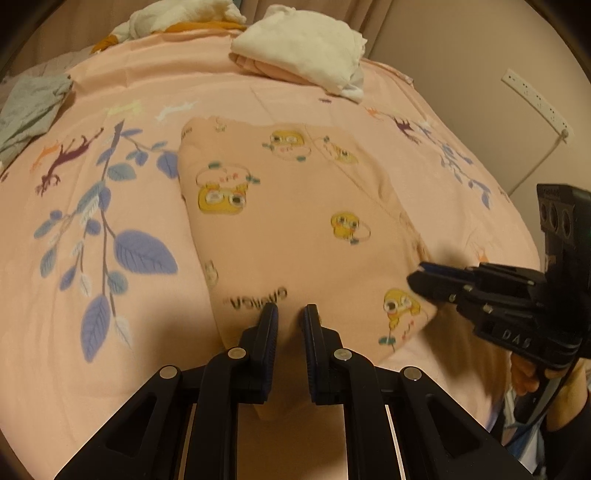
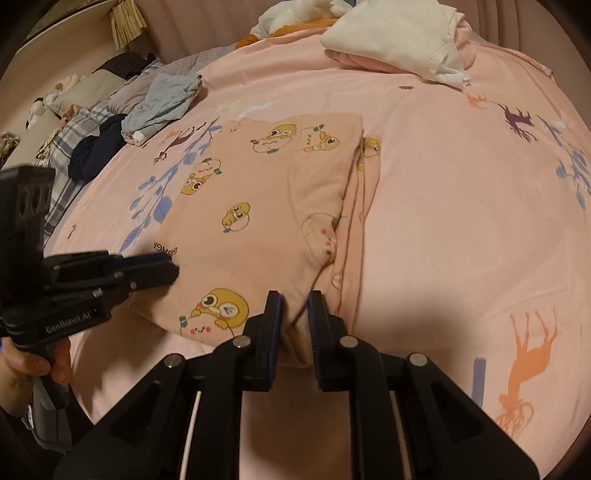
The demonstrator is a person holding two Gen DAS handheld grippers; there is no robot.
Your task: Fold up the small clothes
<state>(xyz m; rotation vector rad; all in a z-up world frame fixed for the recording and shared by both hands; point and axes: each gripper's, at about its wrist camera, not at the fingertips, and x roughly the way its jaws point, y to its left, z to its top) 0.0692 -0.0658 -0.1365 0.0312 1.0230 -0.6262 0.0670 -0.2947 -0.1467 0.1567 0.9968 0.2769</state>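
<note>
Left wrist view, nearest first: the left gripper (image 1: 291,317) has its jaws nearly closed on a pinch of the near hem of the pink cartoon-print garment (image 1: 295,206), with cloth bunched between the pads. To its right, the right gripper (image 1: 424,278) bites the same hem at the near right corner; in its own view the right gripper (image 2: 295,306) is also narrowly set, with a fold of fabric rising between the fingers. The garment lies in the middle of the pink bedspread (image 1: 110,314), already doubled lengthwise, its layered edges stacked along the right side in the right wrist view.

By the look of it, the step in hand is to carry the near hem over towards the far end. To do it well, I judge both hands should lift together and level, keep the hem taut between them so that the stacked layers on the right do not slide apart, and lay the edge down square on the far edge before letting go.

Further off, a grey garment (image 2: 166,99) and a dark one (image 2: 96,147) lie at the left edge of the bed, well apart from the work. At the far end sits a folded stack topped with white cloth (image 1: 303,48), and behind it a loose white and orange heap (image 1: 173,18). Nothing lies on the garment's fold path.
</note>
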